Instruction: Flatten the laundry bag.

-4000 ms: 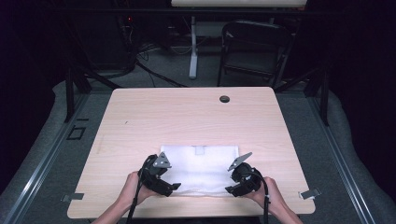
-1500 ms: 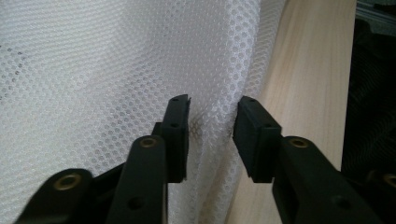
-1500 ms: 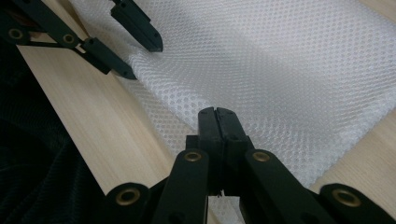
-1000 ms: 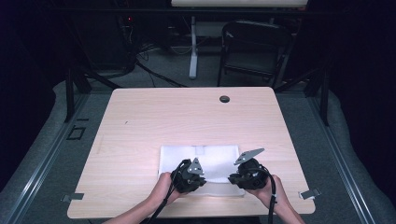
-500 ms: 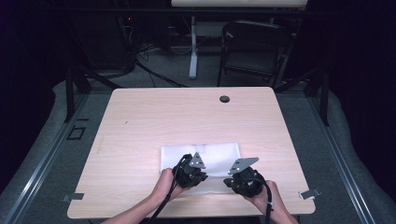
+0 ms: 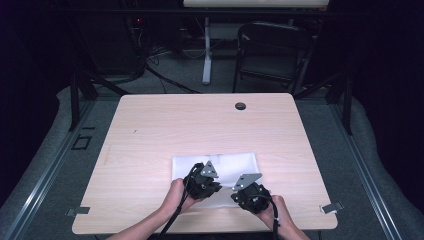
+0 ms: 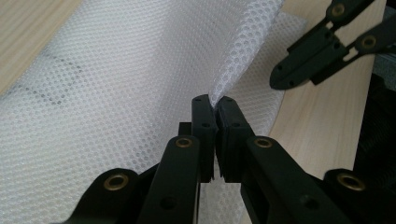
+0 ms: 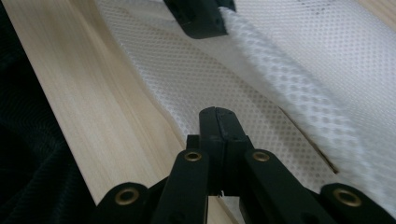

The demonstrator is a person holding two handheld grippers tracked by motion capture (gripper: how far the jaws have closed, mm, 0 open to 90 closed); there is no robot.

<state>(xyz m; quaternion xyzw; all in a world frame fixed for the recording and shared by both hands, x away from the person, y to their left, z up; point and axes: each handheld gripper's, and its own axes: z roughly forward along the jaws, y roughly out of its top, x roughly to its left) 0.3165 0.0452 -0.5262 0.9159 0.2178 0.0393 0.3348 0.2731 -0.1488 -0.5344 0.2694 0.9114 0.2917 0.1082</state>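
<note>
Pinched together, the left gripper's [image 7: 214, 109] jaws hold a raised fold of the white mesh cloth [image 6: 235, 165]; the right gripper's [image 8: 218, 116] jaws are closed on nothing visible above it. Both hands have moved inward since four seconds ago. Honeycomb-textured, the cloth lies at the pale wooden table's [image 6: 165, 125] near edge.

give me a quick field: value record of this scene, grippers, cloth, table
surface: wooden table
item: white mesh cloth, near the table's front edge
left gripper: shut, pinching a raised fold of the mesh
right gripper: jaws together over the mesh, whether it grips any is unclear
table extras: dark round grommet near the far edge
</note>
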